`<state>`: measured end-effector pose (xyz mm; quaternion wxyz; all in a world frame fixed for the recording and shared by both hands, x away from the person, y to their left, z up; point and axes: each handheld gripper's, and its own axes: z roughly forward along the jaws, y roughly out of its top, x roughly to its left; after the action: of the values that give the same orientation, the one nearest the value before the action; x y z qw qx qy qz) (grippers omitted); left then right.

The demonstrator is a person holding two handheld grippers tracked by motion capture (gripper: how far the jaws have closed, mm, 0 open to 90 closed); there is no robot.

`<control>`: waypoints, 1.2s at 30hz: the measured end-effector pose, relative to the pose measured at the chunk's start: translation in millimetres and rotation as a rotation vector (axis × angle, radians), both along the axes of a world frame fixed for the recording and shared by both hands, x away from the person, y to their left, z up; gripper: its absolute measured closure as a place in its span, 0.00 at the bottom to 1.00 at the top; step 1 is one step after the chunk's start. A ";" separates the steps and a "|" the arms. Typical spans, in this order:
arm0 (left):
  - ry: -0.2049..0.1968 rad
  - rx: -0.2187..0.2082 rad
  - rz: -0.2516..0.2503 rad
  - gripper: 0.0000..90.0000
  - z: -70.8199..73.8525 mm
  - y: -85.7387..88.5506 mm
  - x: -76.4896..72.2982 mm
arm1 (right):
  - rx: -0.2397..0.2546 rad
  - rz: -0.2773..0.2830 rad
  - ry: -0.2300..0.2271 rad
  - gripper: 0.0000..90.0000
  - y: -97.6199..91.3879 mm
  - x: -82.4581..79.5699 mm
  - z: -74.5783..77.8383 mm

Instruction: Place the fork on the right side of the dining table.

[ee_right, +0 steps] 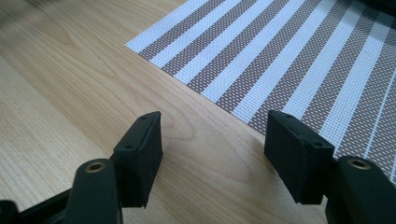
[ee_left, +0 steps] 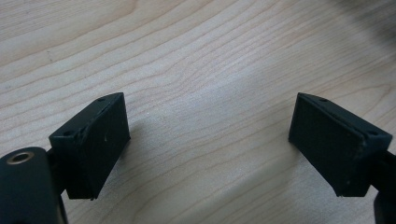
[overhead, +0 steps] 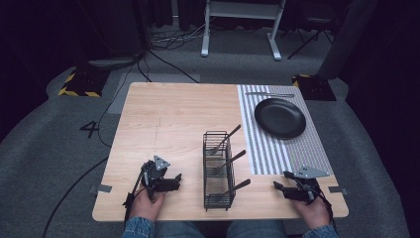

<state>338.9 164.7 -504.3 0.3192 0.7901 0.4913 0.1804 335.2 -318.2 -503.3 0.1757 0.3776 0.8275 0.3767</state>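
Table-setting scene, early stage: left gripper (overhead: 173, 179) and right gripper (overhead: 280, 181) both rest on the table (overhead: 168, 119) near its 6 o'clock edge, jaws spread wide and holding nothing. Three utensils (overhead: 228, 161) stand in the wire caddy (overhead: 218, 196) between the grippers, while a plate (overhead: 280, 117) and one knife (overhead: 270, 94) lie on the striped mat (overhead: 277, 153) toward 1 o'clock. Judged from this, the caddy's utensils remain to be laid out, with none yet gripped

Wooden table (overhead: 168, 119); wire basket (overhead: 218, 171); striped placemat (overhead: 297, 153)

Probably a lab (hazard-taped floor weights (overhead: 79, 84))
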 end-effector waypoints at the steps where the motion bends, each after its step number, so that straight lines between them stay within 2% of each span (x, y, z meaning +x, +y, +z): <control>1: 0.000 0.000 0.000 0.14 0.0 0.0 0.0 | 0.000 0.000 0.000 0.41 0.0 0.0 0.0; 29: 0.001 -0.001 0.000 0.14 0.1 -0.1 0.1 | 0.002 -0.003 0.001 0.41 0.0 0.0 0.0; 33: 0.001 0.000 0.000 0.14 0.1 -0.1 0.1 | 0.006 -0.002 0.004 0.42 -0.5 0.2 0.1; 36: 0.001 0.000 0.000 0.14 0.1 -0.1 0.1 | 0.002 -0.014 0.008 0.46 -0.5 -0.7 1.1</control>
<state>339.0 164.6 -504.2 0.3190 0.7902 0.4914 0.1797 334.5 -318.7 -502.2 0.1747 0.3849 0.8252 0.3746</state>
